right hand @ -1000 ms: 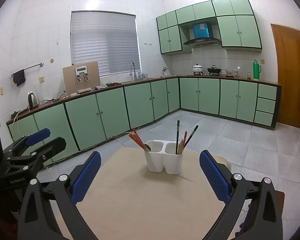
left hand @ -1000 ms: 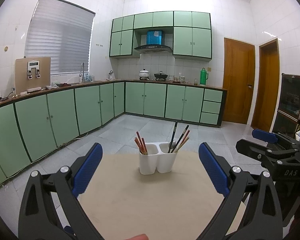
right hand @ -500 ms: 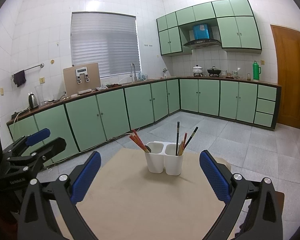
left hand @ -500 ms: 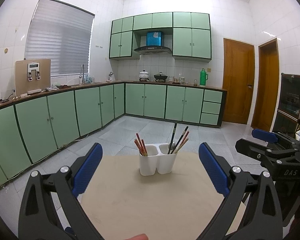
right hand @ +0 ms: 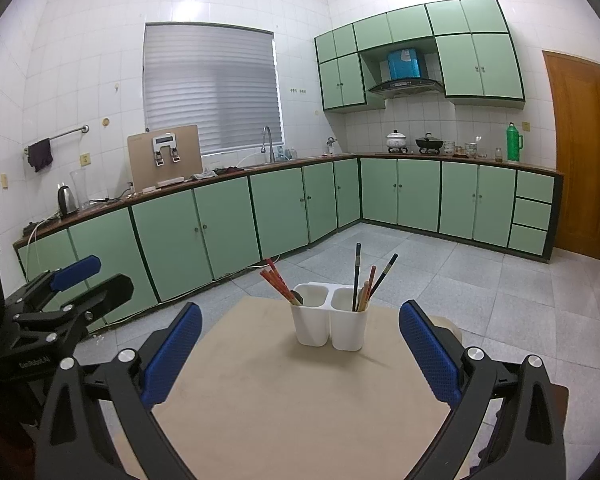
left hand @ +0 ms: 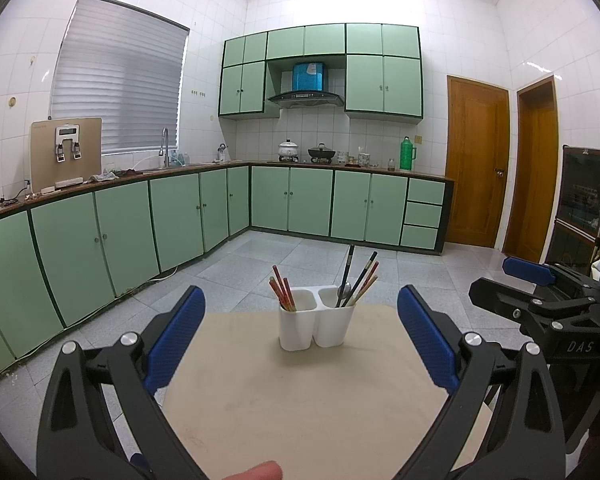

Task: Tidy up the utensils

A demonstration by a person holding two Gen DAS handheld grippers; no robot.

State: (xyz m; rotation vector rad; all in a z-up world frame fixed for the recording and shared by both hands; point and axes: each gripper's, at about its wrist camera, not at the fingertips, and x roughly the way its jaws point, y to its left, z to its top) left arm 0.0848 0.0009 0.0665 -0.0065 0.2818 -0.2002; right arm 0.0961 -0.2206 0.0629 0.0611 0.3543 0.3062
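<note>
Beige counter (left hand: 300, 400) carrying the white two-cup utensil holder (left hand: 317, 323) is sitting slightly farther off than before; left claw (left hand: 300, 344) and right claw (right hand: 300, 348) are both staying spread apart, empty.

White two-cup holder (left hand: 317, 326) sits upright on the tan counter (left hand: 300, 400). Red chopsticks (left hand: 281, 290) lean in its left cup; dark and tan chopsticks (left hand: 360, 278) plus a spoon (left hand: 343, 292) fill the right.
</note>
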